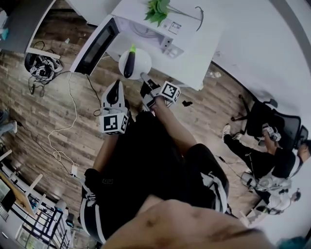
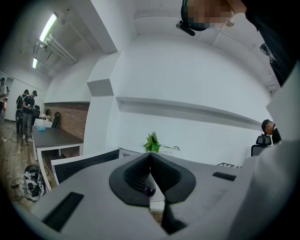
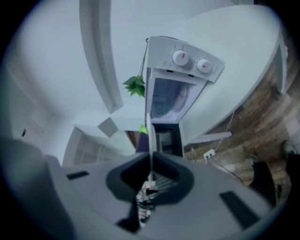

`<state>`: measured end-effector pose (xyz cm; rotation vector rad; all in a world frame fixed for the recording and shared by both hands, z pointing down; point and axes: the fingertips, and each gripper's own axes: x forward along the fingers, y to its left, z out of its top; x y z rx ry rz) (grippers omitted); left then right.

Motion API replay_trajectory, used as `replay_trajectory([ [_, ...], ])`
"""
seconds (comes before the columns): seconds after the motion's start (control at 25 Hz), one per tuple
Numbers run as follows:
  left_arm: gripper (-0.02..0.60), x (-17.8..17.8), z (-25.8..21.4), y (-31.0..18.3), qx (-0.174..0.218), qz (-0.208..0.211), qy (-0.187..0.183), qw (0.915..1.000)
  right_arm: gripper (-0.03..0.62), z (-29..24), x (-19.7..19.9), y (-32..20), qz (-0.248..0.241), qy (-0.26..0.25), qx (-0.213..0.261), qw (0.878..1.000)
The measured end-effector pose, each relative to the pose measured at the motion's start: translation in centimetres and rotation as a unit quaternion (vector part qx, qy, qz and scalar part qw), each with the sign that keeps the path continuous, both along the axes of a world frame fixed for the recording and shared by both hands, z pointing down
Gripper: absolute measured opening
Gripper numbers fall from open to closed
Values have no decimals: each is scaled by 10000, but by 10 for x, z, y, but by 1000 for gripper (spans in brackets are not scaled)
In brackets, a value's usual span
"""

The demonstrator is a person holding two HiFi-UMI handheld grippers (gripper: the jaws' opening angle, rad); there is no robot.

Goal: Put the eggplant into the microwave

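Observation:
A dark purple eggplant (image 1: 129,64) with a green stem lies on a small white plate (image 1: 142,62), held in the air in front of the white microwave (image 1: 146,29). The microwave's dark-glass door (image 1: 95,46) hangs open to the left. My right gripper (image 1: 146,79) is shut on the plate's near rim. In the right gripper view the plate (image 3: 149,133) shows edge-on between the jaws, with the eggplant (image 3: 141,139) on its left and the microwave (image 3: 176,93) beyond it. My left gripper (image 1: 114,92) hangs just left of the plate, shut, holding nothing.
The microwave stands on a white table (image 1: 209,53), with a green plant (image 1: 156,10) behind it. Cables (image 1: 63,131) and a dark bag (image 1: 41,65) lie on the wooden floor at left. A seated person (image 1: 265,155) is at right, and several people (image 2: 26,112) stand far left.

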<state>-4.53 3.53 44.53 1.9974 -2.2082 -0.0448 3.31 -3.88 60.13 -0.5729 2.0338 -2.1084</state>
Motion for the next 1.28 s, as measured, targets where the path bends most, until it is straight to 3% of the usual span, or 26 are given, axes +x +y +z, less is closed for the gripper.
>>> replay_trajectory([
  [0.56,34,-29,10,-91,14,1223,-25,9925,41,36,-19,-46,983,96,36,9951],
  [0.68,34,-36,12,-106,71,1399,124,9901,41,44,-20,-52,1161,146,-12,9931],
  [1.28,34,-50,21,-156,-40,2177,98,9760,41,84,-33,-89,1926,167,-180,9810],
])
